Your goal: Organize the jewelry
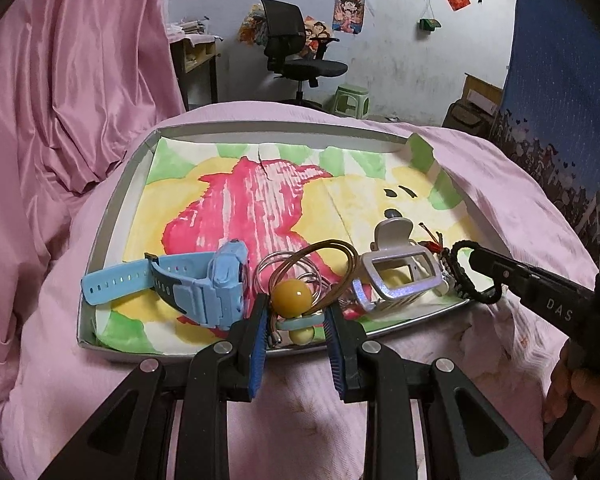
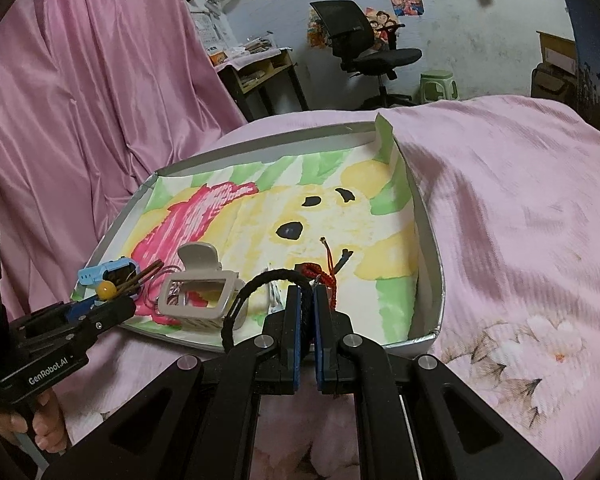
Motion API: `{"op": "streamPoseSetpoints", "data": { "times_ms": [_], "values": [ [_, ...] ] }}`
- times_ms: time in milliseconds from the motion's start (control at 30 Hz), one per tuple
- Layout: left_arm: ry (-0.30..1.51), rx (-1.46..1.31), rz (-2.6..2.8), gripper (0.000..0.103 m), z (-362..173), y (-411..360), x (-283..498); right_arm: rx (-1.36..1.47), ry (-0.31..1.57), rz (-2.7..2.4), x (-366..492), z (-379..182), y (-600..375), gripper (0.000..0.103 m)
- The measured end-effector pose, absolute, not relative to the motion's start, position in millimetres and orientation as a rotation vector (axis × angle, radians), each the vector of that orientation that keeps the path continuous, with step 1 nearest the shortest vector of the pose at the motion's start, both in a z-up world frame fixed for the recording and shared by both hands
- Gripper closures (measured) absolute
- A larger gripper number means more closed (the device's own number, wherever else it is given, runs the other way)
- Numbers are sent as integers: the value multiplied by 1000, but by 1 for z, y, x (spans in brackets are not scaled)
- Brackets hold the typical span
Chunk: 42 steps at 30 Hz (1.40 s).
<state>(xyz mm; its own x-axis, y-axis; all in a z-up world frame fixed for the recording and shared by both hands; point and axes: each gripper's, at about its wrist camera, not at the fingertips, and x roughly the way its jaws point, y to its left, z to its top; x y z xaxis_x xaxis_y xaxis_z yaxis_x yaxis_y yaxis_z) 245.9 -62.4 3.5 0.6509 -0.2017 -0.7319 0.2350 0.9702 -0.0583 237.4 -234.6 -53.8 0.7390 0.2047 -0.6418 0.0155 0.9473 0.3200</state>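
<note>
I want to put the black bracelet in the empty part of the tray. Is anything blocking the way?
Nothing visible does. The right gripper holds the black bracelet at the near edge of the tray; the paper beyond it lies bare. The hair clip sits to the left.

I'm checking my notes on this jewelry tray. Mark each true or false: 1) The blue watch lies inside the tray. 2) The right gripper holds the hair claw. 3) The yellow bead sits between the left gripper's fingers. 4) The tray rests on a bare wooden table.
1) The blue watch lies inside the tray: true.
2) False: the right gripper is shut on the black braided cord; the hair claw lies free.
3) The yellow bead sits between the left gripper fingers: true.
4) False: it rests on pink bedding.
</note>
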Motion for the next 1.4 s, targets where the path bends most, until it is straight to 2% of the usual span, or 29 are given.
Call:
{"op": "streamPoseSetpoints", "data": {
  "times_ms": [167,233,300,433,567,667,733,800,1000,1033,1100,1200,1267,1333,1400],
  "values": [
    [823,31,-261,73,4,-62,244,336,747,94,240,-55,-238,96],
    [814,24,-275,64,5,-62,242,339,745,92,240,-55,-239,96],
    [802,29,-279,61,6,-63,239,338,744,93,241,-56,-240,95],
    [790,23,-280,60,7,-61,235,326,738,98,241,-55,-240,92],
    [774,-17,-290,57,9,-54,232,287,705,104,235,-49,-235,73],
    [752,-32,-297,55,12,-51,227,260,681,108,230,-43,-231,71],
    [728,-33,-295,44,15,-49,222,235,661,107,225,-38,-227,64],
    [685,-40,-287,40,20,-47,216,221,637,102,220,-34,-225,53],
    [638,-48,-263,39,27,-41,208,208,585,72,205,-24,-224,44],
    [629,-54,-258,35,28,-39,207,202,573,64,203,-23,-224,43],
    [614,-67,-246,28,29,-36,205,192,553,55,198,-20,-224,34],
    [586,-87,-231,25,30,-30,201,188,525,46,191,-17,-225,26],
    [575,-95,-220,20,31,-27,198,189,510,40,186,-15,-226,20],
    [561,-104,-203,9,32,-23,194,189,497,38,182,-12,-224,14],
    [540,-114,-189,4,33,-18,188,186,483,43,177,-10,-224,9]
  ]
}}
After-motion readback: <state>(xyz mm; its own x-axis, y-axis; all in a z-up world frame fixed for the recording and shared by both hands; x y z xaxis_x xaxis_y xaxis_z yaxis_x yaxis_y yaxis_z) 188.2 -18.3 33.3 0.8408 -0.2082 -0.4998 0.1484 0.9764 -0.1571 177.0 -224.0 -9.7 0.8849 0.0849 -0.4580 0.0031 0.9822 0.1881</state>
